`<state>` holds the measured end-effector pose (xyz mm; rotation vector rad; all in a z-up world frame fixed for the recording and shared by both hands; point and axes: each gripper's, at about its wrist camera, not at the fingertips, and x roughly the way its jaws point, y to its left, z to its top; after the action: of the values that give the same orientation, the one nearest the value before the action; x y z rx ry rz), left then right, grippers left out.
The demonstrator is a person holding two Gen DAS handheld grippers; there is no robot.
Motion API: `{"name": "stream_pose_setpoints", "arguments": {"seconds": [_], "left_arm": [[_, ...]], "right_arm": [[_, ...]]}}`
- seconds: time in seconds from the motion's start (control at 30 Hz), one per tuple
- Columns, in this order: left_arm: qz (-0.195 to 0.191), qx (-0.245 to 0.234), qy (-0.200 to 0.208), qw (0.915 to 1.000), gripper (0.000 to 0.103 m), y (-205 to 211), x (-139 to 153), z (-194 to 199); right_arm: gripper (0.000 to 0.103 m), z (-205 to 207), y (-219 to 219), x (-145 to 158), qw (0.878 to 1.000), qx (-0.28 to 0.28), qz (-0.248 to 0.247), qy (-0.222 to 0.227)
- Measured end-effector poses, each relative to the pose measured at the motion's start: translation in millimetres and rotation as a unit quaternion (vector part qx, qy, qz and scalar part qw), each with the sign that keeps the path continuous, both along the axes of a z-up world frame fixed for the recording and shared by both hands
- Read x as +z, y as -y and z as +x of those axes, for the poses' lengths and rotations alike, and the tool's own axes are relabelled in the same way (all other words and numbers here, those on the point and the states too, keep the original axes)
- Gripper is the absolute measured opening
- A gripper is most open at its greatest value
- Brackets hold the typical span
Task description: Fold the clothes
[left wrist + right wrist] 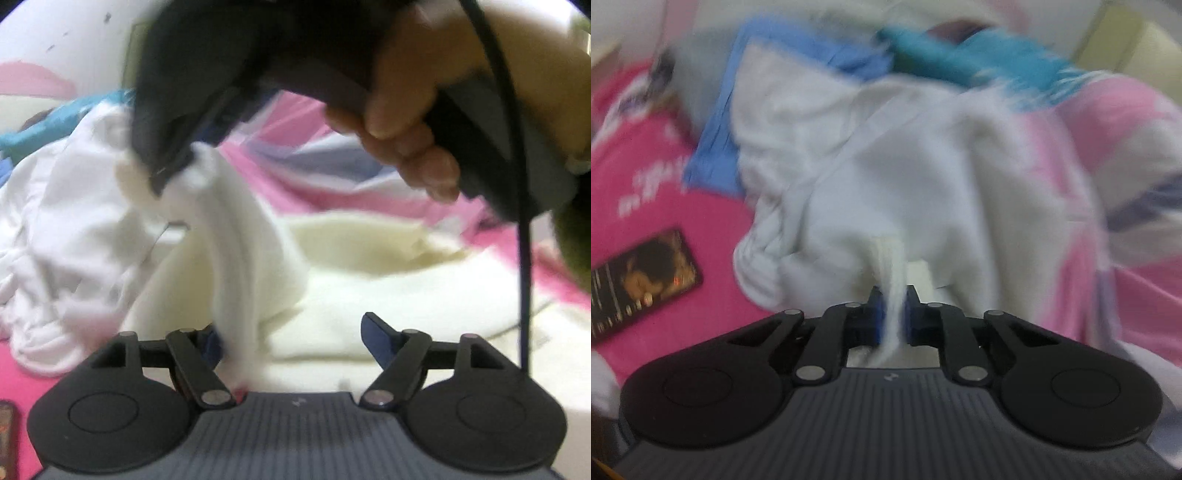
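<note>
Right hand-held gripper (893,314): jaws closed tight on a thin fold of the white garment (886,177), cloth pinched between the blue pads and pulled up into a ridge. Left hand-held gripper (295,338): jaws wide apart, a hanging strip of the same white garment (236,258) just beside the left pad, not clamped. Person's hand (402,122) wrapped around the right tool's handle, seen from the left wrist, cable hanging down. Step in hand, by judgement: lifting the garment out of the heap to spread it, folding itself not begun. Next move likely needs a second grip by the left jaws on the hanging edge. Around: pink bedding (665,192), a cream cloth (369,258), blue (798,59) and teal clothes (979,62) behind, a dark phone (642,280) lying on the pink. Much motion blur.
</note>
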<state>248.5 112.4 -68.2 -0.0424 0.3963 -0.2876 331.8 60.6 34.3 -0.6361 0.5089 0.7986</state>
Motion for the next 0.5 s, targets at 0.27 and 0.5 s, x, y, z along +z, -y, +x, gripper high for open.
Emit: {"name": "stream_pose_setpoints", "arguments": {"seconds": [0.27,0.5], "left_arm": [[-0.066,-0.067,0.012,0.9955,0.086,-2,7,-16],[-0.183,-0.087,-0.03,0.9787,0.088,-27,0,-9]], "right_arm": [[0.009,-2,150,23,0.96,-0.154,0.227,-0.051],[0.012,-4,261,-68,0.87,-0.279,0.373,-0.16]]}}
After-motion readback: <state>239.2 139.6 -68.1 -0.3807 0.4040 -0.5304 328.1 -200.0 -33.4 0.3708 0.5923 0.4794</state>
